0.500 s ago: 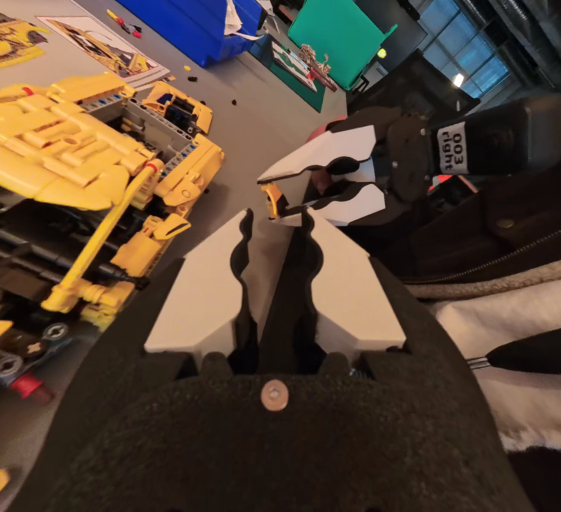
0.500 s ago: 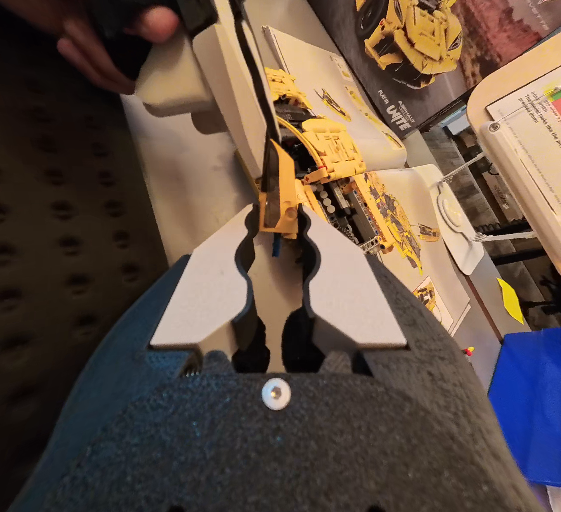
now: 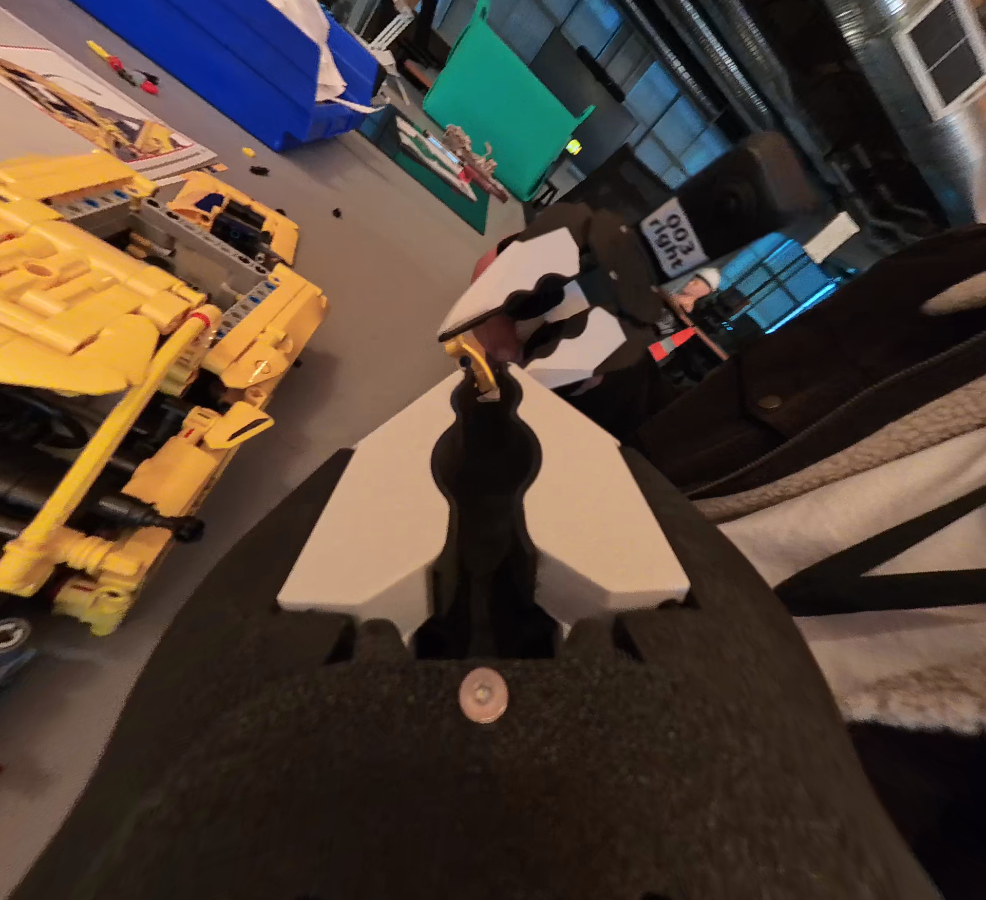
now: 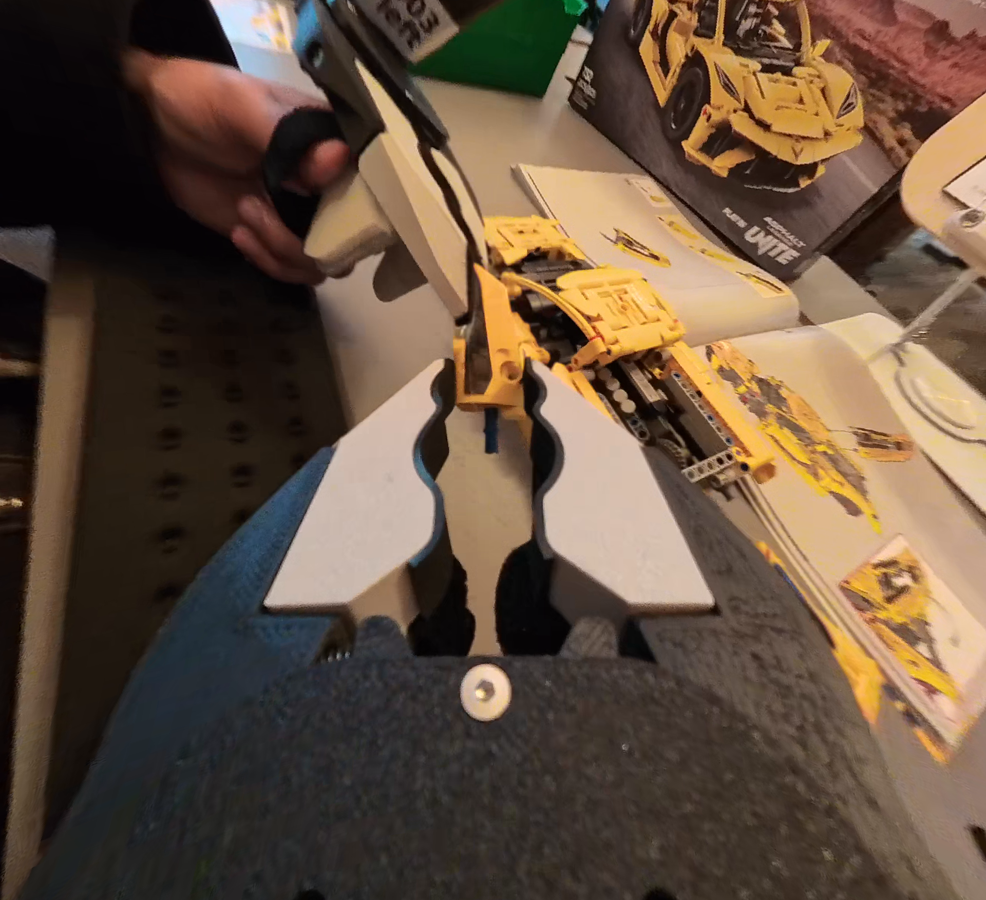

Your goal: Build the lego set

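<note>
Right wrist view: yellow panel piece point(image 4: 488, 373) clamped by right gripper point(image 4: 488, 383), pinched by left gripper point(image 4: 469, 309) at 12 o'clock. Handover judged underway; aligning to car model point(image 4: 613, 319) needed next.

The yellow car model point(image 3: 106, 341) is cut off at the left edge; its wheels are hidden.

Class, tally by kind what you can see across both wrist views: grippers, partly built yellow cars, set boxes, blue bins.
Grippers: 2, the left gripper and the right gripper
Partly built yellow car: 1
Set box: 1
Blue bin: 1
Total: 5
</note>
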`<action>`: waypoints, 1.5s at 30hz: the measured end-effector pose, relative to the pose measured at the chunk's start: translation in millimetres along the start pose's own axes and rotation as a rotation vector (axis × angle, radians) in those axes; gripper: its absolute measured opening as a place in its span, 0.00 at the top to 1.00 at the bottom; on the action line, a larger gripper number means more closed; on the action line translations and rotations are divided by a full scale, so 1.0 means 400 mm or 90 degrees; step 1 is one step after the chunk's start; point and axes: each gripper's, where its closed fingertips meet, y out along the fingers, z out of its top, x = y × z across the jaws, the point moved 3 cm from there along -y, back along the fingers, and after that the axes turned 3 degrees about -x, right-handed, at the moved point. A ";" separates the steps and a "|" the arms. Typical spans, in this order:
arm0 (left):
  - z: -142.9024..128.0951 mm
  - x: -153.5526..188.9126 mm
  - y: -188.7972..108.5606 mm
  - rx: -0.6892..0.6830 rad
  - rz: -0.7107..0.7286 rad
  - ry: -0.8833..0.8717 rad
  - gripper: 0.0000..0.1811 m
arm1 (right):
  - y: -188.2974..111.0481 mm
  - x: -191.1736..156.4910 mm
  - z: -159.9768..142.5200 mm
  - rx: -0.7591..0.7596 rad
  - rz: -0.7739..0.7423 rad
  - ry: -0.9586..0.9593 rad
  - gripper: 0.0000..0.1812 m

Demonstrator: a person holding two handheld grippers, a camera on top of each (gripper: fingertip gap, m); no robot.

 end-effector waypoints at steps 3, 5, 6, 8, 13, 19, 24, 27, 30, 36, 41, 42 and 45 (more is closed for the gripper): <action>0.013 0.009 -0.013 0.024 -0.022 -0.003 0.99 | -0.011 0.012 0.001 0.014 0.009 0.037 0.86; 0.029 0.011 -0.033 0.058 -0.033 -0.008 1.00 | -0.017 0.020 0.002 0.021 0.004 0.047 0.86; 0.036 0.003 -0.044 0.073 -0.025 -0.014 1.00 | -0.018 0.021 0.003 0.024 0.006 0.052 0.86; 0.046 -0.012 -0.061 0.096 -0.015 -0.028 1.00 | -0.018 0.023 0.001 0.022 0.003 0.053 0.86; 0.048 -0.004 -0.061 0.106 -0.037 -0.032 0.94 | -0.013 0.025 -0.005 0.008 -0.007 0.048 0.86; 0.014 -0.005 -0.013 0.031 -0.005 -0.003 0.86 | -0.002 0.008 -0.009 -0.012 -0.010 0.011 0.86; 0.007 -0.013 -0.009 0.019 0.023 0.003 0.96 | 0.004 0.005 -0.013 -0.024 -0.017 -0.001 0.86; 0.007 -0.014 -0.010 0.023 0.017 -0.009 0.97 | 0.001 0.007 -0.009 -0.016 -0.015 0.006 0.86; 0.012 -0.014 -0.015 0.034 0.005 -0.025 0.97 | -0.005 0.010 -0.001 0.019 -0.022 0.025 0.86; 0.036 -0.005 -0.029 0.087 -0.024 -0.040 0.97 | -0.047 0.046 0.025 0.162 0.055 0.292 0.75; 0.036 0.009 -0.021 0.076 -0.003 0.017 0.97 | -0.016 0.011 0.025 0.166 0.343 0.536 0.69; 0.034 0.013 -0.017 0.070 0.000 0.030 0.97 | -0.012 0.005 0.028 0.173 0.376 0.563 0.71; 0.023 0.023 -0.004 0.046 0.003 0.059 0.97 | -0.013 0.008 0.036 0.192 0.381 0.578 0.78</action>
